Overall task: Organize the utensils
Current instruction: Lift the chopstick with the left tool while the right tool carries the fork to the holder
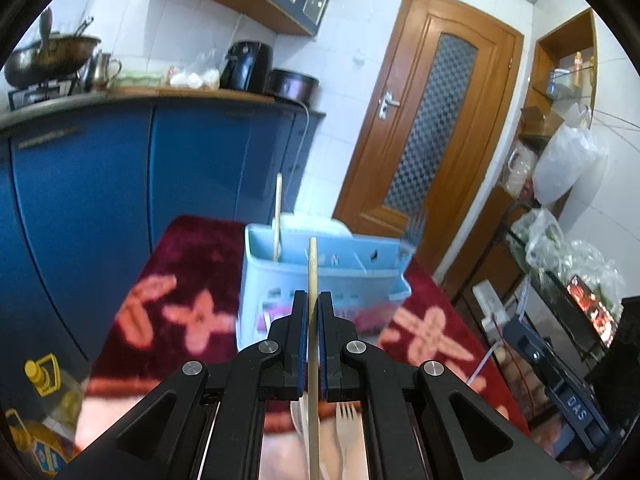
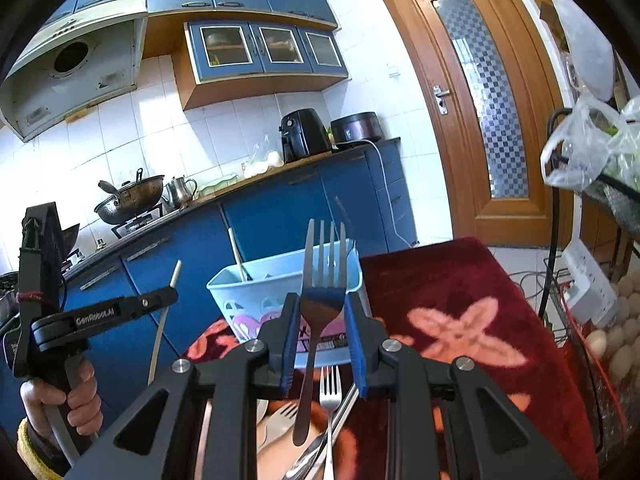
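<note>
My left gripper (image 1: 313, 300) is shut on a pale chopstick (image 1: 312, 264) that runs upright between its pads. The right wrist view shows the same gripper (image 2: 170, 290) at the left, held in a hand, with the chopstick (image 2: 160, 332) slanting through it. My right gripper (image 2: 320, 300) is shut on a metal fork (image 2: 322, 276), tines up, gripped across its neck. Behind both stands a light blue utensil caddy (image 1: 352, 280) (image 2: 256, 300) holding a chopstick (image 1: 277, 216) and a fork (image 1: 414, 226). Loose forks (image 2: 330, 390) (image 1: 347, 416) lie on the table below the grippers.
The table wears a dark red cloth with pink flowers (image 2: 460, 320). Blue kitchen cabinets (image 1: 120, 184) stand behind, a wooden door (image 1: 432, 128) at the right. A wire rack with bags and eggs (image 2: 616, 320) borders the table's right side. Oil bottles (image 1: 40, 400) stand at the lower left.
</note>
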Tool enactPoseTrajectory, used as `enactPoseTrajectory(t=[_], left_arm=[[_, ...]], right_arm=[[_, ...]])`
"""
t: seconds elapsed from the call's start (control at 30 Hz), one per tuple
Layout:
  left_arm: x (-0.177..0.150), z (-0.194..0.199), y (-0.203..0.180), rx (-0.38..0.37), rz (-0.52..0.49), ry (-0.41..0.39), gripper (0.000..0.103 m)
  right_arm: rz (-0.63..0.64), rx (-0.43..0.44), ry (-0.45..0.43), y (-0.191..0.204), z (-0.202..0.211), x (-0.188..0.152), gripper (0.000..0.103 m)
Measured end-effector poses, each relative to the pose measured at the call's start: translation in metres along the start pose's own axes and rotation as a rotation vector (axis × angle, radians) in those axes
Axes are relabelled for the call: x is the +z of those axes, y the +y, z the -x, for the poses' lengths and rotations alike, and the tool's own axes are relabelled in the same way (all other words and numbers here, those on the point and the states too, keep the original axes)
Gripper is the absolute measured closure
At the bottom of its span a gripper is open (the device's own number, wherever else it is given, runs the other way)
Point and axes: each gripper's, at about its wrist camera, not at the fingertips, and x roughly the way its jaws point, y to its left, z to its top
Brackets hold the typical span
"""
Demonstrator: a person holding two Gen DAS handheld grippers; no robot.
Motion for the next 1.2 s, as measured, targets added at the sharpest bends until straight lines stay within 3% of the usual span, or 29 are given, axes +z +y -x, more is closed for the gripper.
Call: enactPoseTrajectory(t=[0.43, 0.87, 1.2], left_arm=[[0.050, -0.016, -0.008, 0.051, -0.037, -0.179, 0.099], [0.111, -0.043, -0.002, 0.055, 0.020, -0.318, 0.099], [0.119, -0.079, 0.016, 0.112, 0.043, -0.350, 0.099]], right_arm=[[0.036, 0.005, -0.046, 0.002, -0.009, 0.029, 0.078], [0.075, -0.012, -0.082, 0.003, -0.030, 0.060, 0.078], [0.091, -0.035, -0.101, 0.000, -0.056, 0.080, 0.078]])
